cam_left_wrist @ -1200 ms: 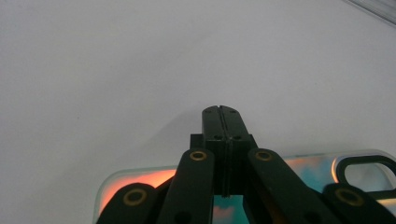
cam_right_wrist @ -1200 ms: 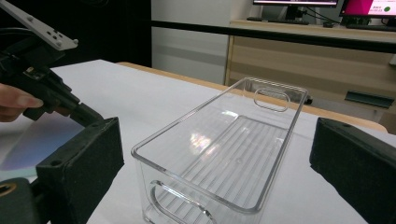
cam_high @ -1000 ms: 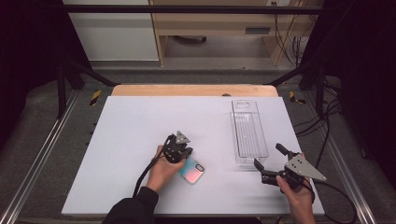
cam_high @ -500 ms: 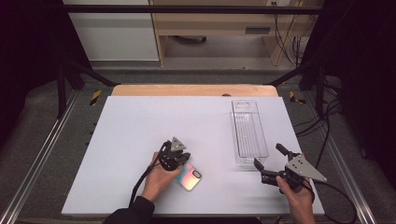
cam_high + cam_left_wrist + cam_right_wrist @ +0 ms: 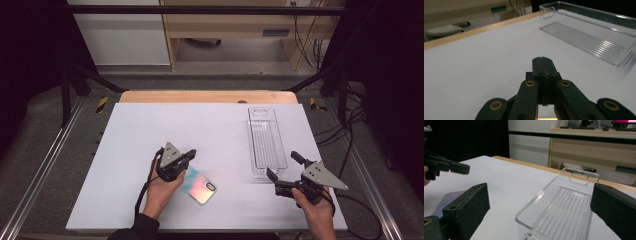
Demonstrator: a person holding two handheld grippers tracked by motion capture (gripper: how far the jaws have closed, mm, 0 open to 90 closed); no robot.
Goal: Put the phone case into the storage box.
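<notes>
A phone (image 5: 200,185) in a shimmering pastel case lies flat on the white table (image 5: 130,135), at the near middle. My left gripper (image 5: 191,153) hovers just above and left of the phone, pointing right, its jaws shut with nothing between them. In the left gripper view its shut tips (image 5: 542,61) aim across the bare table toward a clear plastic tray (image 5: 586,37). My right gripper (image 5: 282,165) is open at the near end of the tray (image 5: 266,142). In the right gripper view the wide-apart pads (image 5: 466,207) frame the empty tray (image 5: 564,205), with the phone (image 5: 449,196) at far left.
The table's wooden far edge (image 5: 207,96) borders a drop to the floor. Metal rails (image 5: 40,170) run along both sides. Cables (image 5: 345,140) lie to the right of the table. The left gripper (image 5: 446,166) shows at the upper left of the right gripper view.
My left hand has drawn back to the left and lifted a little, uncovering more of the phone. My right gripper has risen slightly and stays open.
</notes>
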